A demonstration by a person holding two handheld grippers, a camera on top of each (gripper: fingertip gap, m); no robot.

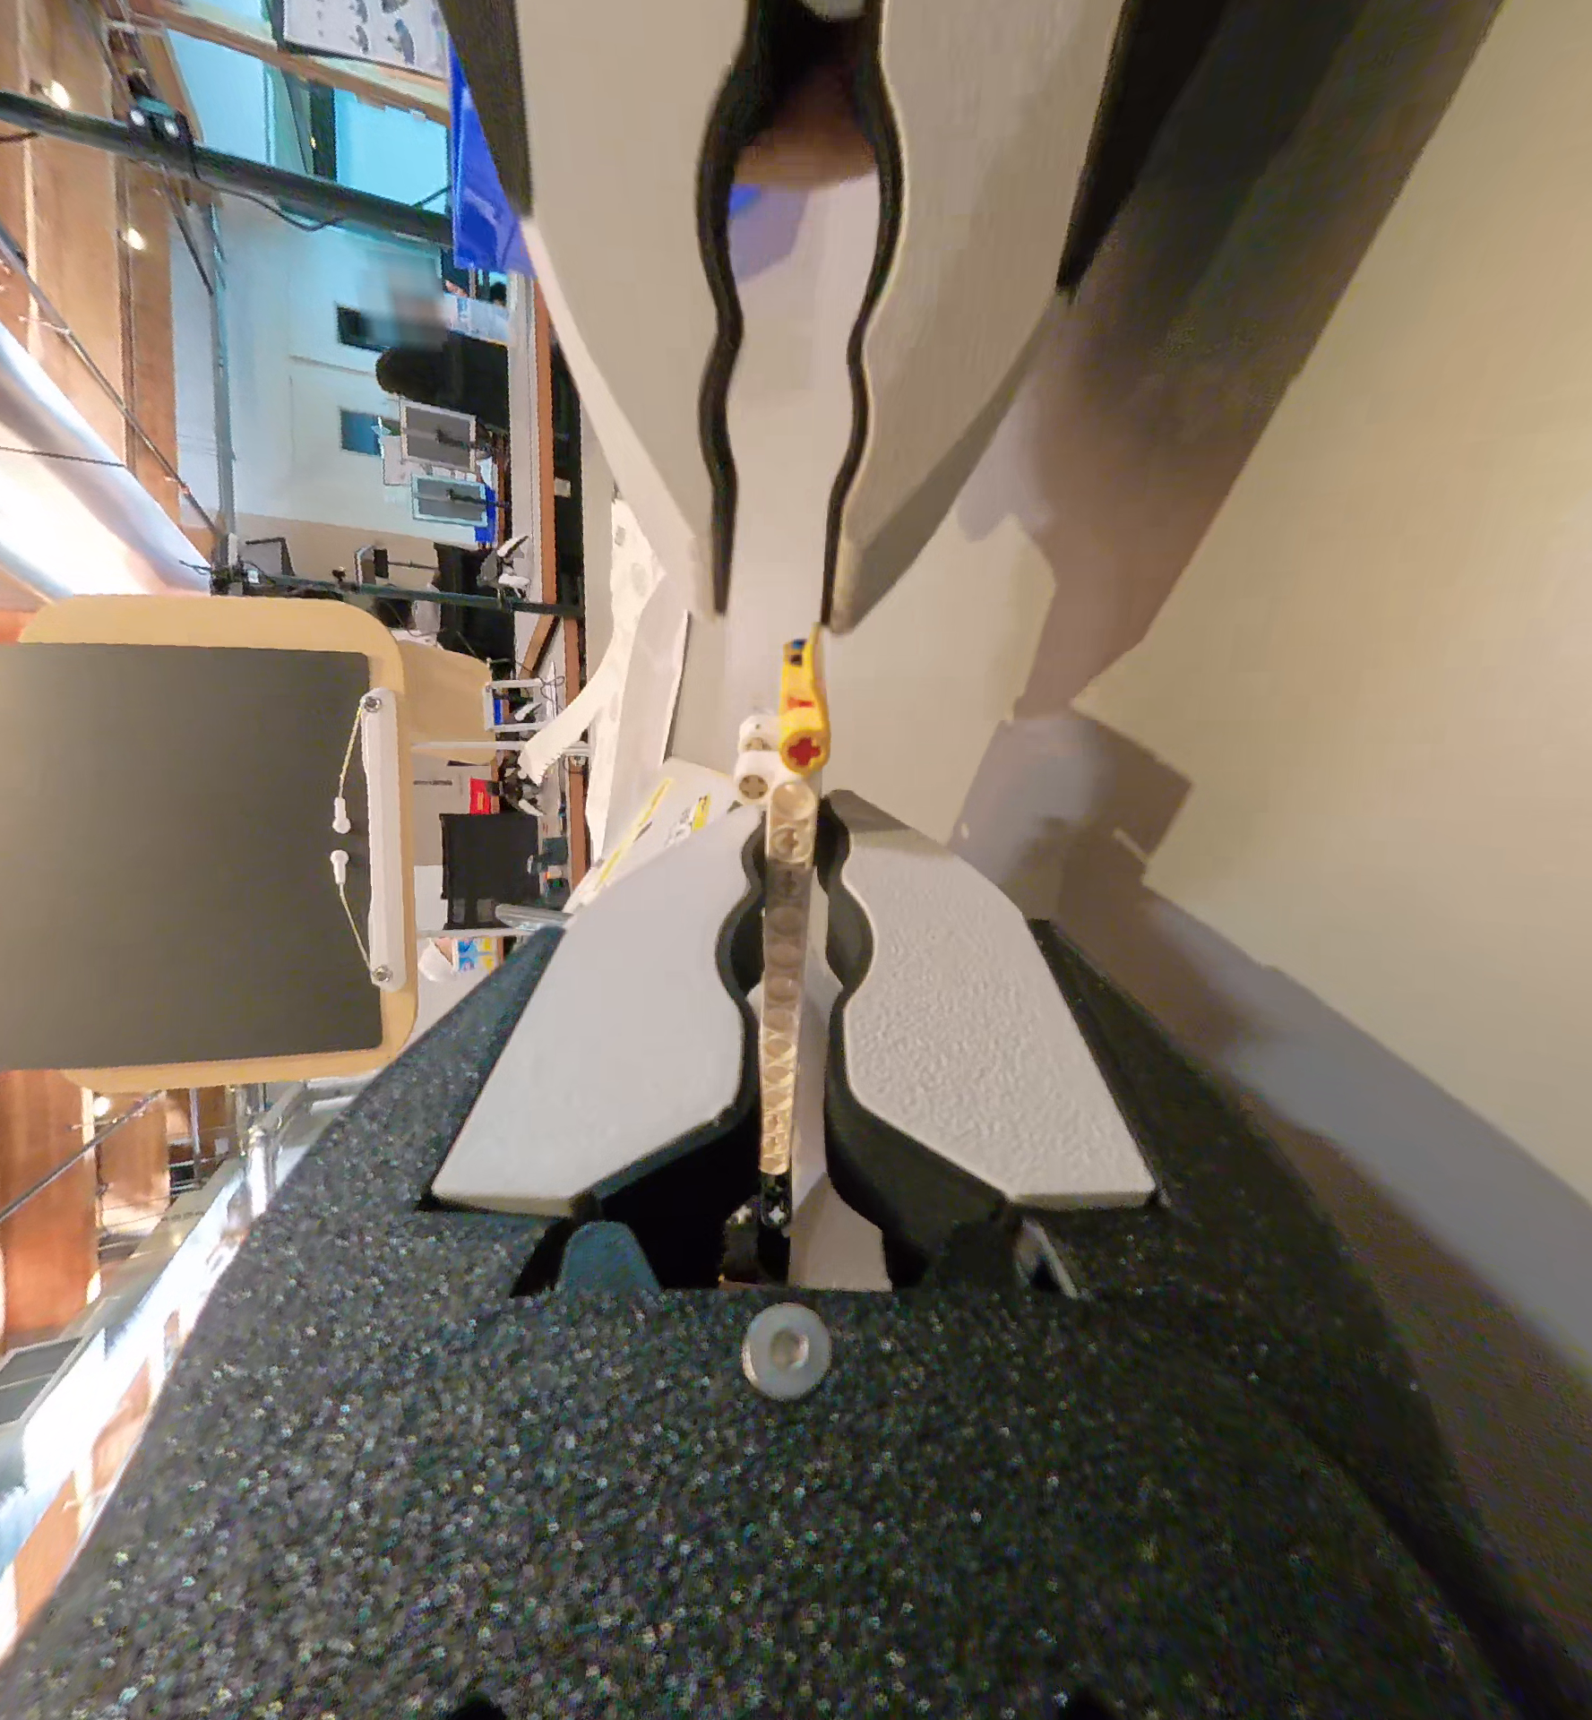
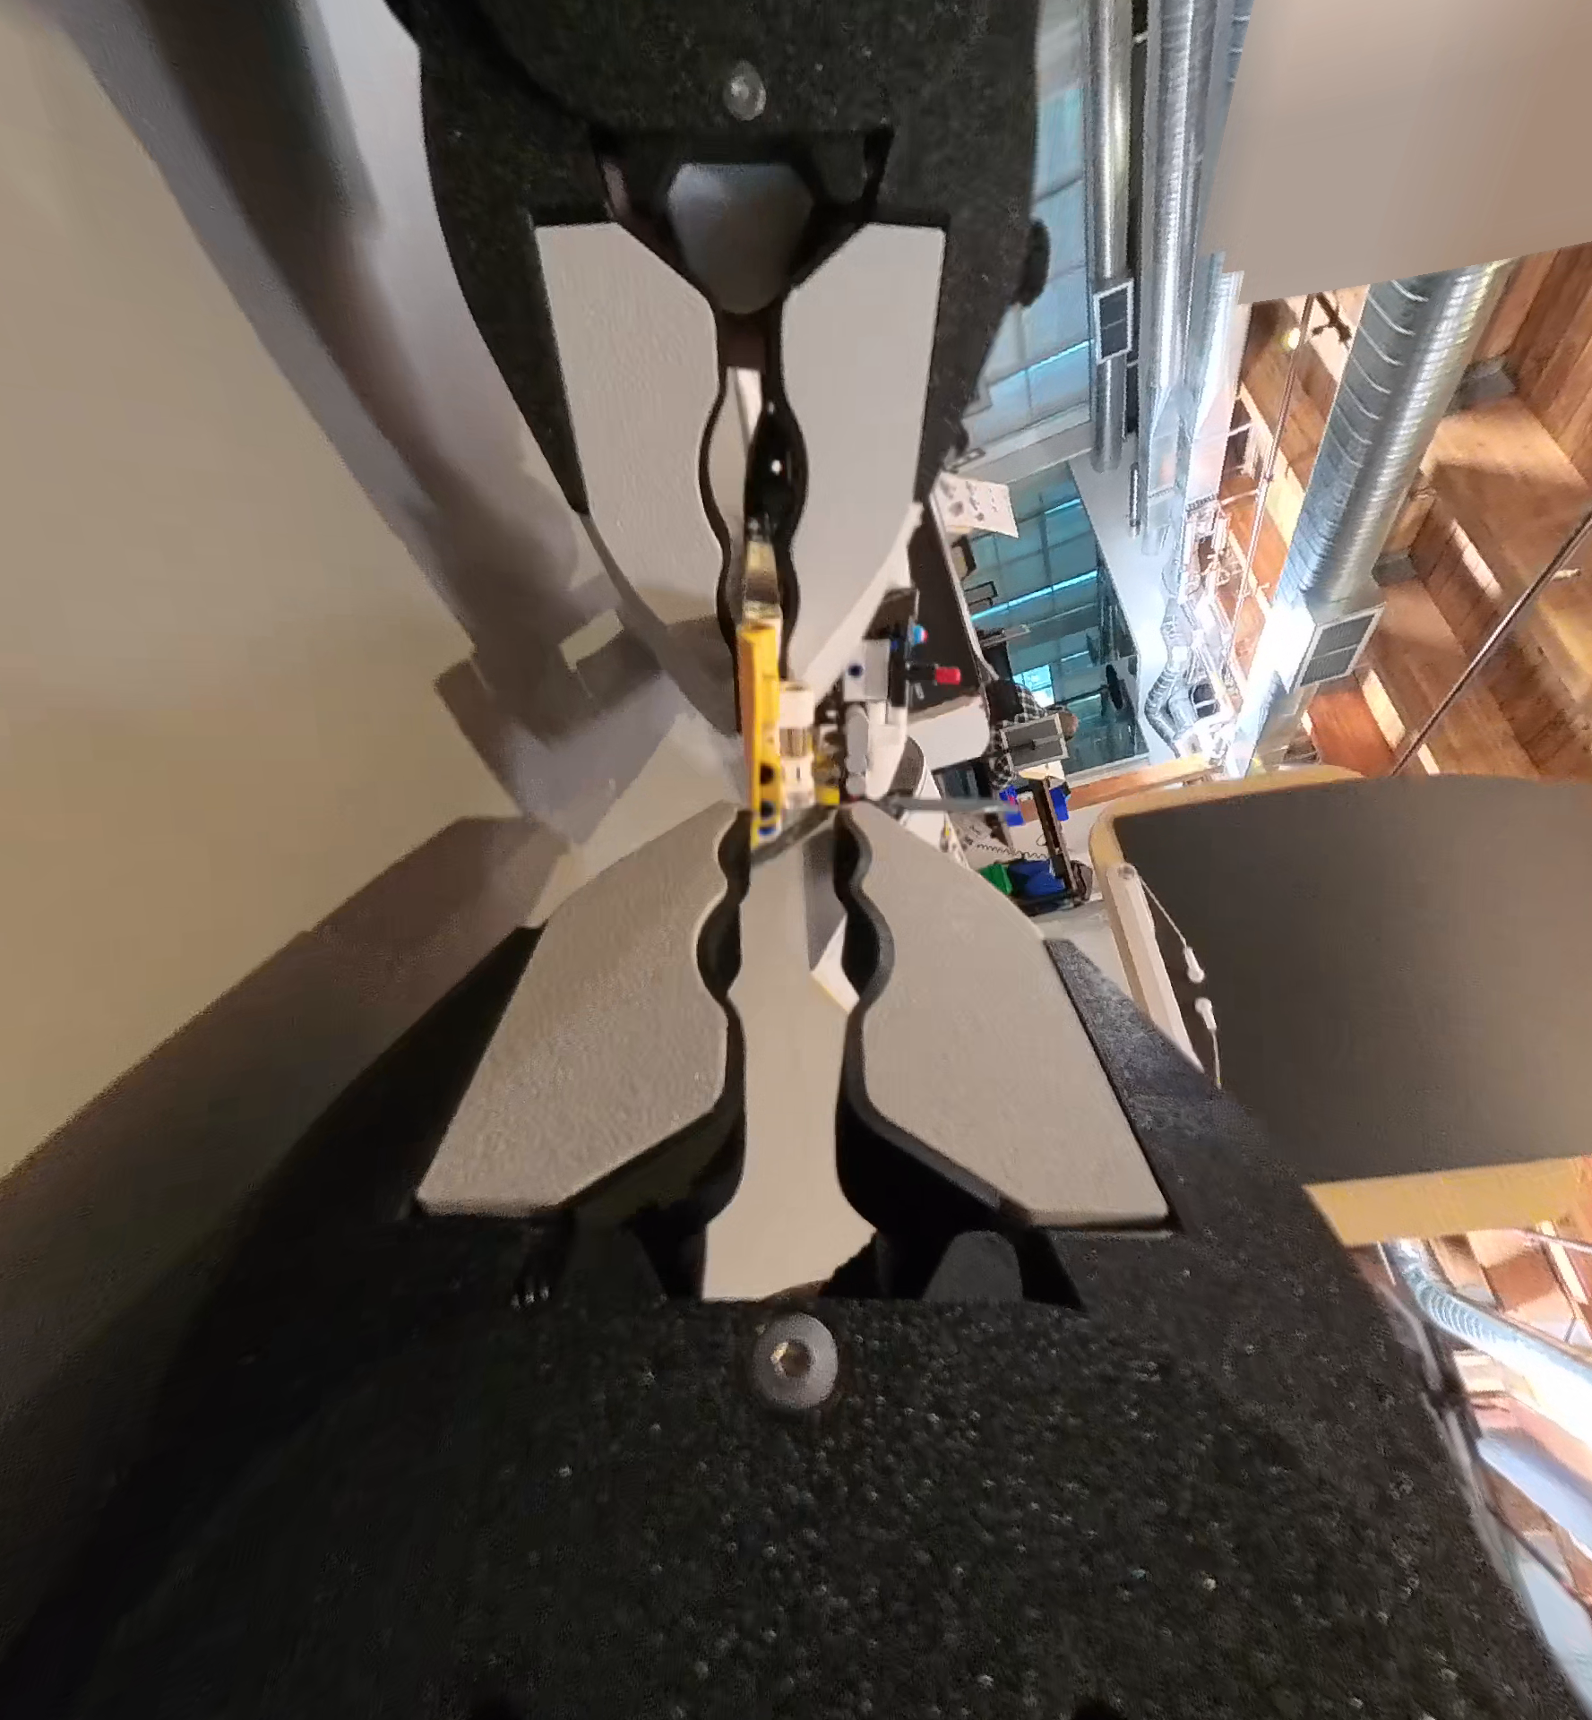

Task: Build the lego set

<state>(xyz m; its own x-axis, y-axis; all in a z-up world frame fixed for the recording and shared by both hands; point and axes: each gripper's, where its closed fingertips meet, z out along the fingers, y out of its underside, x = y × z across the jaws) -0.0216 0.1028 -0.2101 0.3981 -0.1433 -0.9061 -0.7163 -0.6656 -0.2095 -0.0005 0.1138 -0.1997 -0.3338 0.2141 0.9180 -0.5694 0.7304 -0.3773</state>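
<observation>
A long see-through plastic toy beam with round holes (image 1: 787,940) sits squeezed in the left gripper (image 1: 790,819). A yellow plastic piece (image 1: 803,712) joins its tip. Just past that piece, the right gripper (image 2: 787,828) gapes slightly, touching its end, not squeezing.

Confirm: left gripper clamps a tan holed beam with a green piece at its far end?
No: the piece is yellow, not green; the left wrist view shows it. The left gripper does clamp the tan holed beam, piece at its far end.
</observation>
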